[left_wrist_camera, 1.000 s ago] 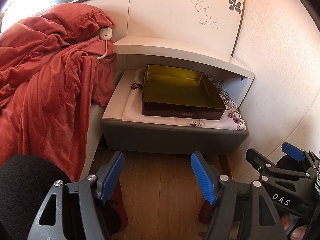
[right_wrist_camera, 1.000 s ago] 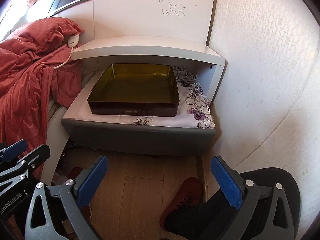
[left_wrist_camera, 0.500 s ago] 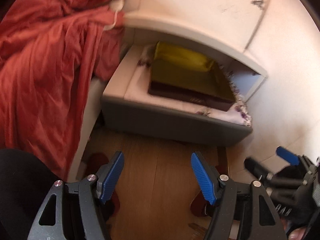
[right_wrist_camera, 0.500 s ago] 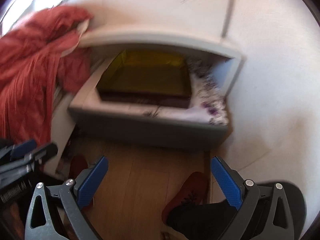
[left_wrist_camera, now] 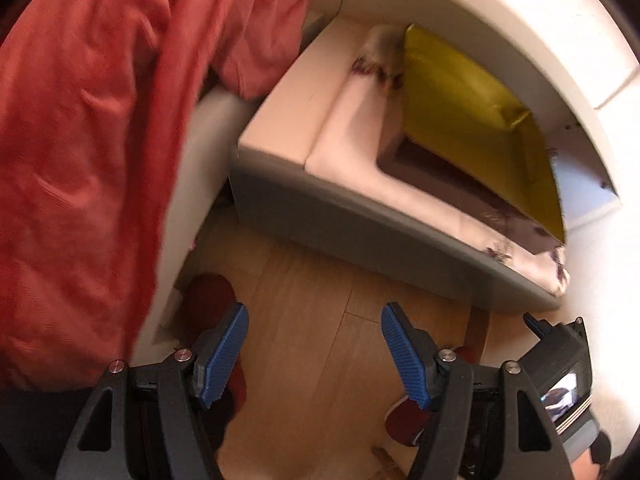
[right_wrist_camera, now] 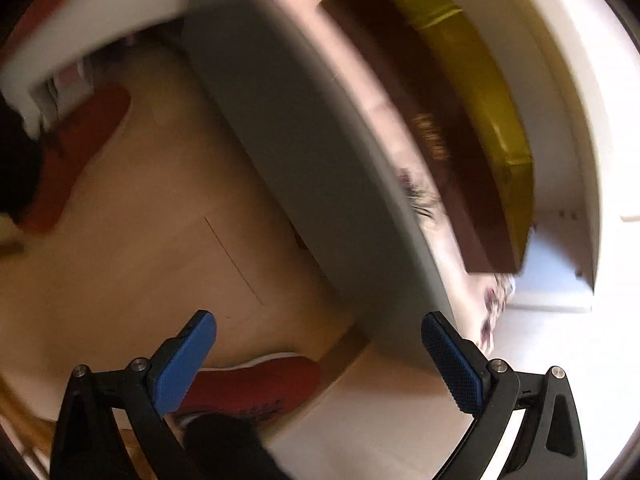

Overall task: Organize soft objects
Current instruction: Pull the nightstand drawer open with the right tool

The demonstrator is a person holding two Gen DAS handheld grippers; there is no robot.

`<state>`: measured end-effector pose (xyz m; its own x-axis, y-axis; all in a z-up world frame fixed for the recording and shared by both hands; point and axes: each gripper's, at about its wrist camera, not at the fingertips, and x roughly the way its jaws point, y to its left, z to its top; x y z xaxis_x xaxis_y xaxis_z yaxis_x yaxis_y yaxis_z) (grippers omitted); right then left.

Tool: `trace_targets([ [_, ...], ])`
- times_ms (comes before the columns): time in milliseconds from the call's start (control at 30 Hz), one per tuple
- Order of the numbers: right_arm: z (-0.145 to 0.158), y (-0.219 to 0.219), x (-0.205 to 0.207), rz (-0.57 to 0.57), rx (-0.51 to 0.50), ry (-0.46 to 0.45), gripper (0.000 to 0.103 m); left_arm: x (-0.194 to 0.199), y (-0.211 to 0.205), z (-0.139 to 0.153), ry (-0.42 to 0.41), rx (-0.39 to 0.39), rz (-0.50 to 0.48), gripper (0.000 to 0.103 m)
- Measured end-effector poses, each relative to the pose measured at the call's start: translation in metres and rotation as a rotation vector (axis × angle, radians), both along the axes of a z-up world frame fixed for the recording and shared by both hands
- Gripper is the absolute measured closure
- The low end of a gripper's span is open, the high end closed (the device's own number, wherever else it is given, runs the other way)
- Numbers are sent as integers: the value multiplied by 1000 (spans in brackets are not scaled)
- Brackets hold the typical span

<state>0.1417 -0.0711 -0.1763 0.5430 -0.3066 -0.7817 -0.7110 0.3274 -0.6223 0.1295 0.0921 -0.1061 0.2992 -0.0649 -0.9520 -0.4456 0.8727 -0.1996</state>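
Fabric comes first: the rumpled rust-red velvety blanket [left_wrist_camera: 92,128] hangs well left of and above the left gripper [left_wrist_camera: 314,354], whose jaws gape empty. It looks limp, light and grippy; a raised fold seems the best pinch point. Rightward, the right gripper [right_wrist_camera: 318,360] also stands wide open and empty, facing the gold-lined dark brown box [right_wrist_camera: 460,120] ahead.
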Motion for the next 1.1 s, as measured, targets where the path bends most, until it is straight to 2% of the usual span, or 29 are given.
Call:
trace_targets([
  [100, -19, 0, 5, 66, -60, -32, 0, 10, 1, -15, 18, -21, 44, 33],
  [300, -34, -5, 29, 45, -86, -57, 0, 34, 2, -32, 13, -44, 95, 33],
  [400, -40, -7, 30, 35, -75, -8, 0, 44, 0, -42, 27, -59, 120, 33],
  [567, -31, 0, 28, 56, -81, -20, 0, 45, 10, -45, -76, -139, 165, 33],
  [633, -23, 3, 24, 66, -66, -82, 0, 43, 14, -45, -101, -172, 179, 33],
  [700, -19, 4, 23, 86, -87, -135, 0, 42, 15, -47, -96, -163, 188, 33],
  [833, -26, -3, 32, 37, -89, -103, 0, 48, 15, -55, -69, -170, 194, 33],
  [1100, -29, -9, 51, 45, -59, -84, 0, 56, 15, -64, -60, -149, 191, 32],
])
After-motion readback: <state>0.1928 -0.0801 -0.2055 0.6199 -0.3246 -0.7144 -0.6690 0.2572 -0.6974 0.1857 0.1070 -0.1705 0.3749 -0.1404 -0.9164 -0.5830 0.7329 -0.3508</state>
